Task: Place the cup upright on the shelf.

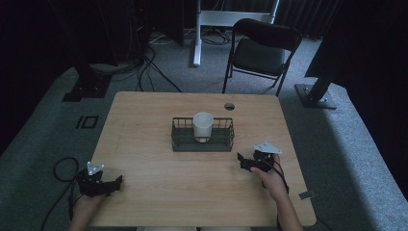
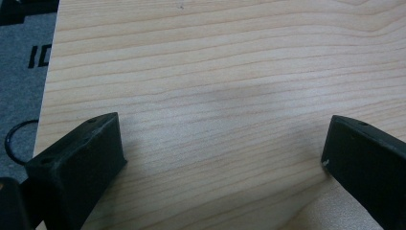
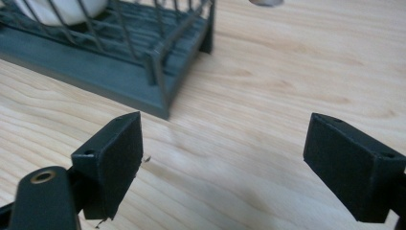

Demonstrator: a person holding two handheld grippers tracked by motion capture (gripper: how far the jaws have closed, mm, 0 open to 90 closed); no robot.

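A white cup (image 1: pixel 203 126) stands upright inside a dark wire basket (image 1: pixel 226 137) at the middle of the wooden table (image 1: pixel 159 178). My left gripper (image 1: pixel 107 185) rests near the table's front left corner, open, with bare wood between its jaws (image 2: pixel 225 163). My right gripper (image 1: pixel 246 162) sits just right of and below the basket, open and holding nothing (image 3: pixel 225 163). In the right gripper view the basket's near corner (image 3: pixel 158 86) lies close ahead on the left, and the cup's white base (image 3: pixel 62 9) shows behind the wires.
A black folding chair (image 1: pixel 262 48) stands beyond the table's far edge. A round hole (image 1: pixel 229 106) sits in the tabletop behind the basket. Cables (image 1: pixel 62 168) trail over the carpet left of the table. Stand bases (image 1: pixel 315 96) sit on the floor at both sides.
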